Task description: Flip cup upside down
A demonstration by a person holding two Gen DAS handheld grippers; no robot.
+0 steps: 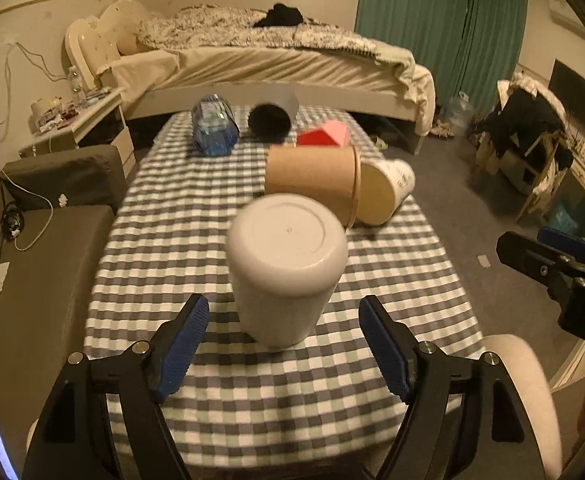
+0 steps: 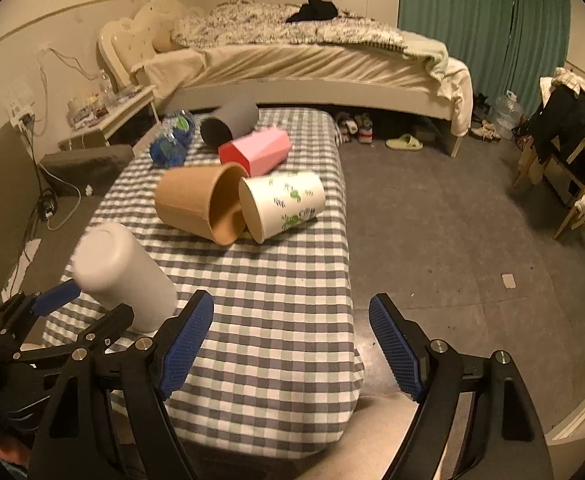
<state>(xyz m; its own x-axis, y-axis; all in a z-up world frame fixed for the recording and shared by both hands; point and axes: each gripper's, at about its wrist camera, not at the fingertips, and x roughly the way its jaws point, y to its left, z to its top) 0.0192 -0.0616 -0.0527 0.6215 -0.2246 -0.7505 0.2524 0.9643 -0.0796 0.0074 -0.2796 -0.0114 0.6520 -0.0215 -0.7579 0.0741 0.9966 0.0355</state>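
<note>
A white cup (image 1: 286,264) stands upside down on the checked tablecloth (image 1: 220,400), its flat base facing up. My left gripper (image 1: 284,346) is open, its blue pads just short of the cup on either side, not touching it. In the right wrist view the white cup (image 2: 122,276) stands at the left, with the left gripper (image 2: 88,314) beside it. My right gripper (image 2: 290,346) is open and empty over the table's near right edge.
Several cups lie on their sides further back: a brown one (image 2: 196,204), a white printed one (image 2: 282,204), a pink one (image 2: 258,152), a grey one (image 2: 230,122), and a blue bottle (image 2: 172,140). A bed (image 2: 312,56) stands behind. Floor (image 2: 452,240) lies right.
</note>
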